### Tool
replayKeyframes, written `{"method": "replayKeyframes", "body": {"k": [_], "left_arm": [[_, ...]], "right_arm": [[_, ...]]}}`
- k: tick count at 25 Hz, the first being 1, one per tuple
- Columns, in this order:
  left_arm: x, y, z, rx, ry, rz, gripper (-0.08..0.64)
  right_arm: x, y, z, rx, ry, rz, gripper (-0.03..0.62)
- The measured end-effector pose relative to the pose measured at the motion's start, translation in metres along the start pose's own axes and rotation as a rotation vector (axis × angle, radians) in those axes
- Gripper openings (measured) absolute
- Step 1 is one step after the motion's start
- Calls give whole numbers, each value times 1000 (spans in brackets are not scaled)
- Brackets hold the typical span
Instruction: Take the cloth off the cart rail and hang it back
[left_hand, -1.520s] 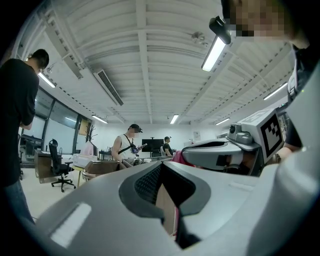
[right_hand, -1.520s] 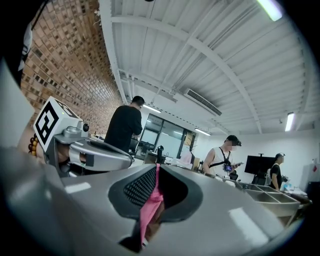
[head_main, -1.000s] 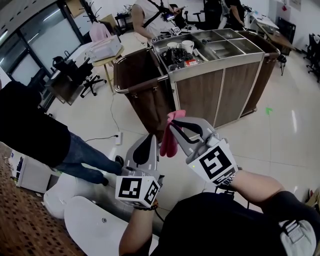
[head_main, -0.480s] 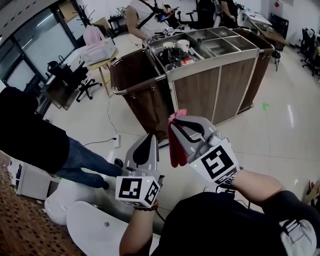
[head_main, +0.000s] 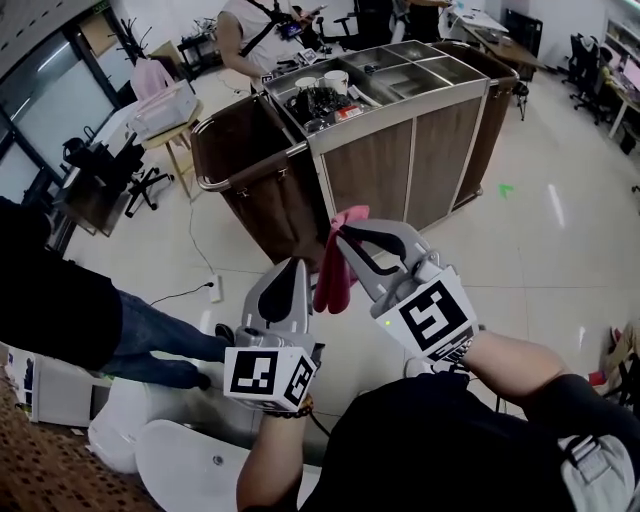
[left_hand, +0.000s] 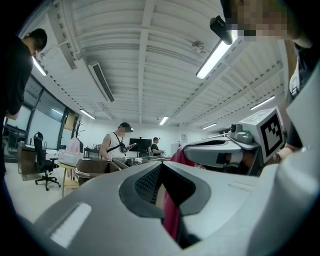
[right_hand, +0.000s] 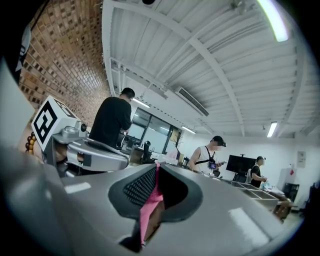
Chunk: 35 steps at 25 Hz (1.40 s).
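A pink cloth (head_main: 335, 275) hangs from my right gripper (head_main: 340, 237), whose jaws are shut on its top edge. In the right gripper view the cloth (right_hand: 147, 210) shows in the gap behind the closed tips (right_hand: 156, 165). My left gripper (head_main: 298, 263) is just left of the hanging cloth, jaws closed. In its own view a dark strip of cloth (left_hand: 172, 215) shows through the gap, seemingly hanging beyond the tips (left_hand: 160, 164). The wood-panelled cart (head_main: 400, 170) stands ahead. Its metal rail (head_main: 250, 168) runs round a brown bag on its left end.
A person in dark clothes (head_main: 60, 310) stands close on the left. Another person in a white top (head_main: 250, 30) stands behind the cart. A power strip (head_main: 212, 290) and its cable lie on the floor. A white rounded object (head_main: 190, 450) is at my lower left.
Both grippers have stayed almost still, with the cloth still in the right one. The cart has slid left in the head view as the head turned.
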<state>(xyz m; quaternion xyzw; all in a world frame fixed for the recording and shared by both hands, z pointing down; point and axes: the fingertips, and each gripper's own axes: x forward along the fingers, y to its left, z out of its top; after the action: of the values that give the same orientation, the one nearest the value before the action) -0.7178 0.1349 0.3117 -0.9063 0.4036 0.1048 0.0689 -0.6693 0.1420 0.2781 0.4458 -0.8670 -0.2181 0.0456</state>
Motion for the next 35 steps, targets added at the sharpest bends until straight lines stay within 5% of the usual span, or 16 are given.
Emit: {"method": "replayKeyframes", "body": {"k": [15, 19, 25, 29, 35], "left_arm": [[83, -54, -36, -51, 21, -131, 3], [111, -85, -40, -53, 42, -172, 3], [170, -143, -47, -55, 56, -229, 3], [211, -185, -60, -55, 66, -270, 3], [268, -241, -76, -47, 63, -335, 3]], "right_arm": [[-46, -77, -52, 130, 112, -149, 18], [-69, -111, -60, 45, 94, -166, 18], [-116, -168, -81, 199, 123, -242, 18], [-149, -216, -99, 91, 116, -259, 18], [-193, -278, -127, 95, 125, -324, 18]]}}
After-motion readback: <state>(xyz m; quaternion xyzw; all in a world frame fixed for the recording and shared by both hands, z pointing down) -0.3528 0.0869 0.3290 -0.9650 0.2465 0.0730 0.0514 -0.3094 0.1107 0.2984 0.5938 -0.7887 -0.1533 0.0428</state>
